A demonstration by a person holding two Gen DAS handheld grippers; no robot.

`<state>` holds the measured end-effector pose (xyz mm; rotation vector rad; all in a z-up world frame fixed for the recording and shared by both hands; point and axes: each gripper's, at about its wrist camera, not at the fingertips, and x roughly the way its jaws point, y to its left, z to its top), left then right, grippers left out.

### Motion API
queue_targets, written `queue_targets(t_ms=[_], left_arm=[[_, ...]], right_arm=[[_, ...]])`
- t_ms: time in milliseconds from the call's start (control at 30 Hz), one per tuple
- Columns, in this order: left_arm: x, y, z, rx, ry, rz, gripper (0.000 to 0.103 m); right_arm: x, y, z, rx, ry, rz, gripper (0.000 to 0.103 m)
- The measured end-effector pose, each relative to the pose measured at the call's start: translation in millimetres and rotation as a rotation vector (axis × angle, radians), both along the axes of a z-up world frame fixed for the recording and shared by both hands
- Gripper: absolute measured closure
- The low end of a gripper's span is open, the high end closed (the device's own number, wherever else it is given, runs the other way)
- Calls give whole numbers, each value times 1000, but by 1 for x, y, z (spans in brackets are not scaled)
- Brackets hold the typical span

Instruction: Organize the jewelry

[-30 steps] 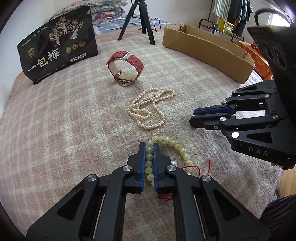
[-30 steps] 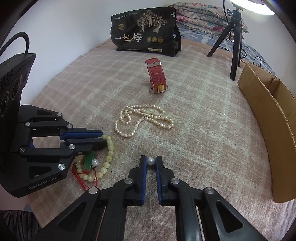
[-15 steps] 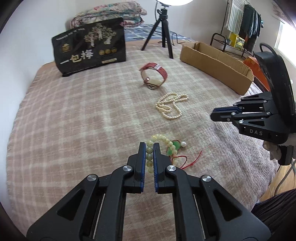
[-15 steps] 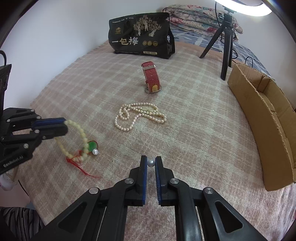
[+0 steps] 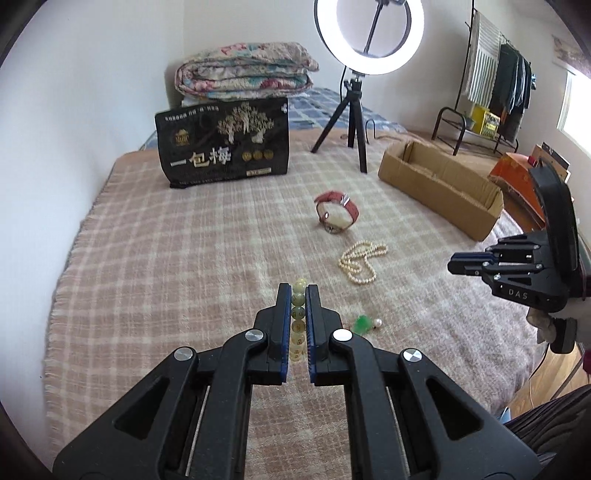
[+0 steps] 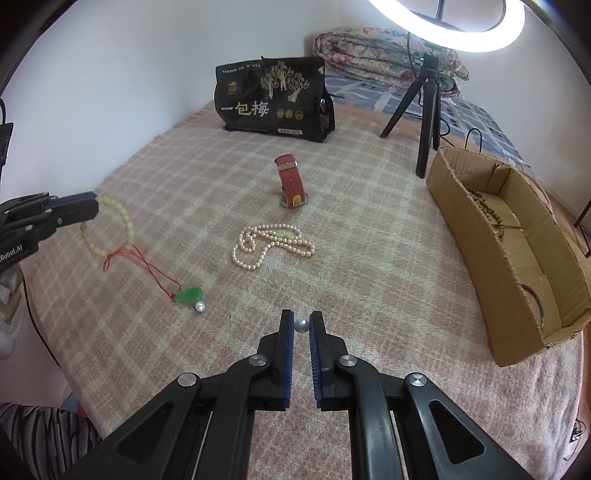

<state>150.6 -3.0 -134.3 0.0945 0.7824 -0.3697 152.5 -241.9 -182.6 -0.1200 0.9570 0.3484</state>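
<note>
The left gripper [image 6: 90, 205] has its jaws closed on the pale bead bracelet [image 6: 110, 229], lifted above the bed's left edge; its red cord hangs to a green pendant [image 6: 189, 295] lying on the blanket [image 6: 369, 229]. The pearl necklace [image 6: 271, 245] lies mid-bed. The right gripper [image 6: 301, 326] pinches a single pearl [image 6: 301, 326]. The cardboard box [image 6: 517, 266] sits at the right edge.

left wrist cam looks down along its fingers from the near bed edge, facing the black snack bag [image 5: 223, 142] & ring light [image 5: 369, 35]. right wrist cam sits further right, same heading, nearer the cardboard box [image 6: 517, 254]. both share the plaid blanket [image 5: 166, 240], pearl necklace [image 6: 271, 243], red watch [image 5: 337, 214].
</note>
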Motion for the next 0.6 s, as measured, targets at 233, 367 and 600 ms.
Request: queue_targets(t_ms=[233,367,600], left_arm=[[-6,6,35,-20,-77,8,98],[-8,8,50,-32,-103,9,98],[-8,0,64,-32,-129,-14,98]], right_arm=[[-7,-7,18,13,-33,-11,97],[-11,-11,27,18,-51,-16,97],[-16,-18,44,30,-86,-31,97]])
